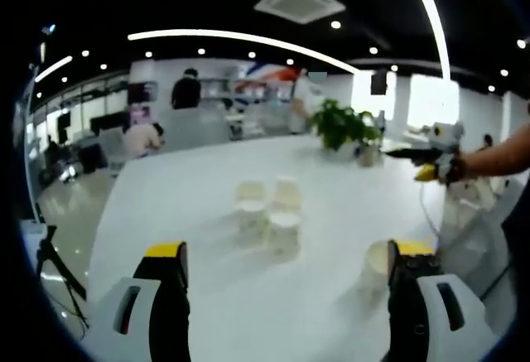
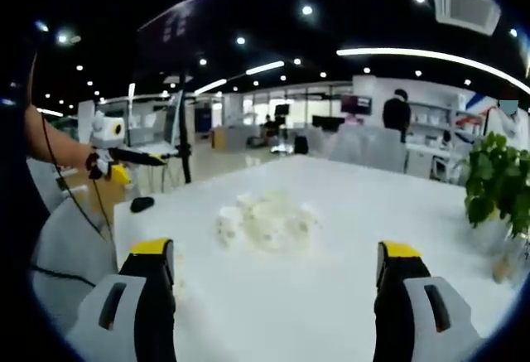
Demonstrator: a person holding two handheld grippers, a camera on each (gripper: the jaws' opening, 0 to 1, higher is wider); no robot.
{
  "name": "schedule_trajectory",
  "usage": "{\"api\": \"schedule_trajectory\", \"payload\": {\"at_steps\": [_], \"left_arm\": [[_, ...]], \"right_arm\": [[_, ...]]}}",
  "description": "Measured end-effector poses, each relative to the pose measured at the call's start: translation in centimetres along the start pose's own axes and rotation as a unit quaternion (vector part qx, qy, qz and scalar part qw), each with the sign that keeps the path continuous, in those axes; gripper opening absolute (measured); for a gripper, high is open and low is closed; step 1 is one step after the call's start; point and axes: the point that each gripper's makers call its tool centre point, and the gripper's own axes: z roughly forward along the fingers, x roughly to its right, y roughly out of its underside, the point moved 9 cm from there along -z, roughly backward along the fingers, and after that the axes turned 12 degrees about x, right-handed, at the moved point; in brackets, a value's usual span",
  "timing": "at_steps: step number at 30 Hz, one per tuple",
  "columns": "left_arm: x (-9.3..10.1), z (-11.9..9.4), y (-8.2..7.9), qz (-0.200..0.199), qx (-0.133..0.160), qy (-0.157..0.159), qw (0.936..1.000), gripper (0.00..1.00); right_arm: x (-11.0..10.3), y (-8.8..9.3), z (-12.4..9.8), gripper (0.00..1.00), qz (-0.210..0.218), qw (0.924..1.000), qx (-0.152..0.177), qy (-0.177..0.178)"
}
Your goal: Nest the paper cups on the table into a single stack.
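In the left gripper view my left gripper hangs over the broad white desk with its yellow-tipped black jaws wide apart and nothing between them. One pale paper cup sits just beside the right-hand jaw, partly hidden by it. Farther out, near the middle of the desk, the other pale paper cups stand in a close cluster; how many there are I cannot tell, since they blur together. Beyond them a leafy green potted plant stands at the far edge. My other hand comes in from the right, holding its gripper above the desk.

In the right gripper view my right gripper also has its jaws spread apart, clamped on nothing. The same cluster of cups lies ahead as a whitish, washed-out clump. A small dark oval object lies near the desk's left corner, and the plant stands at the right edge.
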Motion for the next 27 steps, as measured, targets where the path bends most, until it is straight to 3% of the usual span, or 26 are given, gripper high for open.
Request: {"api": "schedule_trajectory", "payload": {"at_steps": [7,12,27], "left_arm": [[-0.7,-0.2,0.3,0.022,-0.004,-0.017,0.9996,0.98],[-0.8,-0.3,0.7,0.018,-0.008,-0.017,0.9997,0.98],[-1.4,0.9,2.1,0.020,-0.017,-0.021,0.9994,0.98]], "right_arm": [[-0.1,0.0,0.2,1.00,0.013,0.9999,-0.007,-0.001],[-0.2,0.1,0.2,1.00,0.011,0.9999,0.007,-0.006],[0.4,0.4,0.1,1.00,0.010,0.9998,0.004,0.014]]}}
